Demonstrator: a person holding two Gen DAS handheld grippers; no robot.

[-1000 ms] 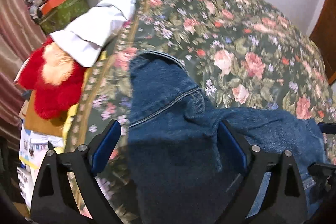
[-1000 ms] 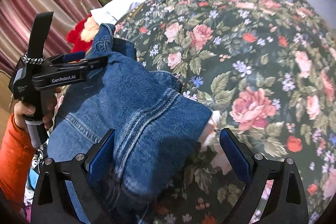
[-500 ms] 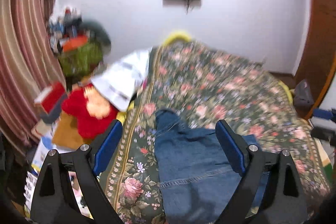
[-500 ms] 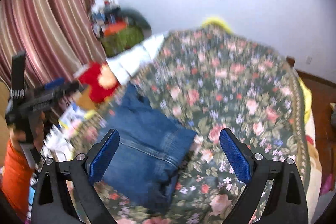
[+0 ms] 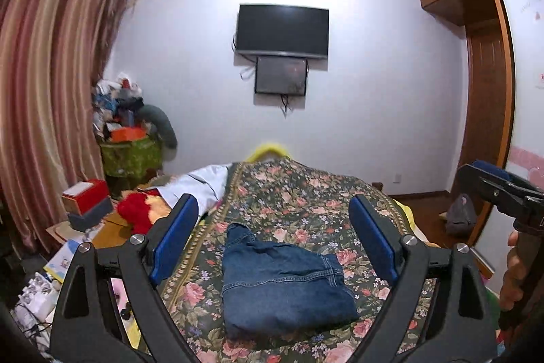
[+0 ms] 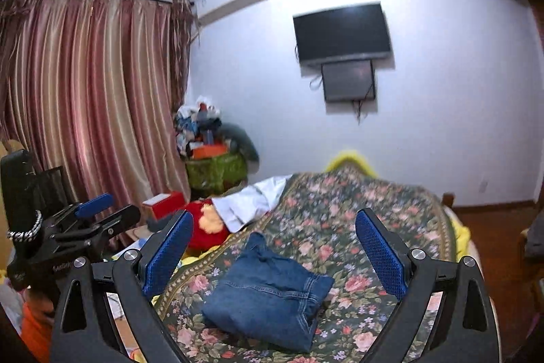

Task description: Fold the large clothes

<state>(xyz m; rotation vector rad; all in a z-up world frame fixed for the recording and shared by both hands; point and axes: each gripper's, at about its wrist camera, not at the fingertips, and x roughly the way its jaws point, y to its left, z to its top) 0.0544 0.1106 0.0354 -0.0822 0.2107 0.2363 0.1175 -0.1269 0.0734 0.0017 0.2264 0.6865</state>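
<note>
A folded pair of blue jeans [image 5: 282, 284] lies on the flowered bedspread [image 5: 306, 193] near its front edge; it also shows in the right wrist view [image 6: 268, 295]. My left gripper [image 5: 273, 240] is open and empty, held up and back from the jeans. My right gripper [image 6: 275, 254] is open and empty too, raised well clear of the jeans. The right gripper shows at the right edge of the left wrist view [image 5: 499, 189], and the left gripper at the left of the right wrist view [image 6: 88, 220].
A white cloth [image 5: 204, 182] and a red plush toy [image 5: 136, 210] lie at the bed's left side. A red box [image 5: 86, 193], a green bin [image 5: 131, 155] heaped with clutter and striped curtains [image 5: 40, 91] stand left. A television [image 5: 282, 31] hangs on the far wall; a wardrobe [image 5: 486, 91] stands right.
Both grippers have pulled up and back from right over the jeans. The jeans stay folded on the bed, and the whole room has come into view.
</note>
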